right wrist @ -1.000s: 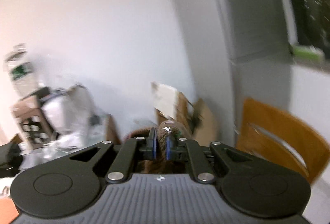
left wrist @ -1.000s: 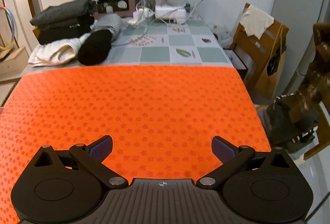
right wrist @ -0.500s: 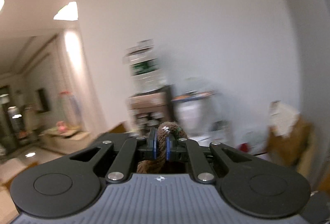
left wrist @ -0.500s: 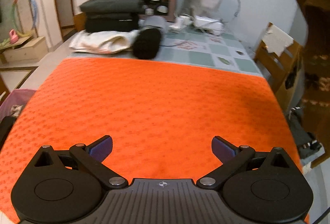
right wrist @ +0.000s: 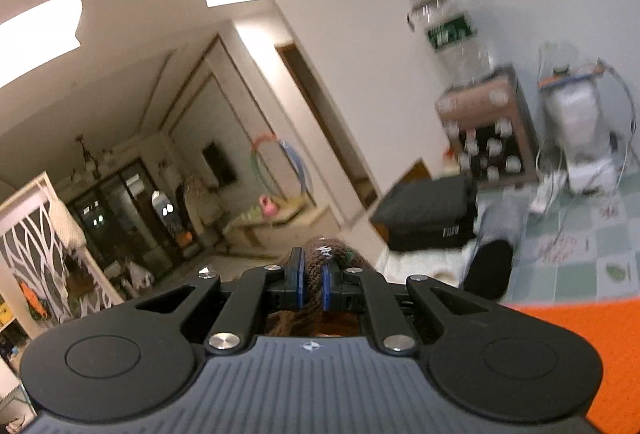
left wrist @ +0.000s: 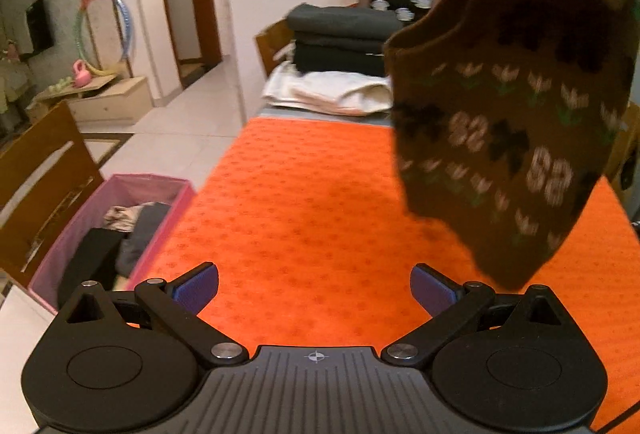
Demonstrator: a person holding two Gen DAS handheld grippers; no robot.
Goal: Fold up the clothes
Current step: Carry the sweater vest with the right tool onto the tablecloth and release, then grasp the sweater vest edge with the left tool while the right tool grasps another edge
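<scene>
sweater (left wrist: 508, 138) hanging, orange mat (left wrist: 320, 218) apparently bare

Brown sweater (left wrist: 508, 138): knitted wool-like cloth, coarse, floral pattern, at 2 o'clock. Orange mat (left wrist: 320, 218): matt, dimpled texture. Left gripper (left wrist: 314, 286): matt black plastic, ribbed blue pads (left wrist: 198, 284), shiny metal rivets. Pink bin (left wrist: 100, 230) at 8 o'clock: cloth-walled.

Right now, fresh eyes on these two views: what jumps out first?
The brown patterned knit garment hanging in the air over the right half of the orange mat, pinched by the right gripper. Then the left gripper, fingers spread wide and holding nothing, with a pink bin of clothes beside the table's left edge.
</scene>
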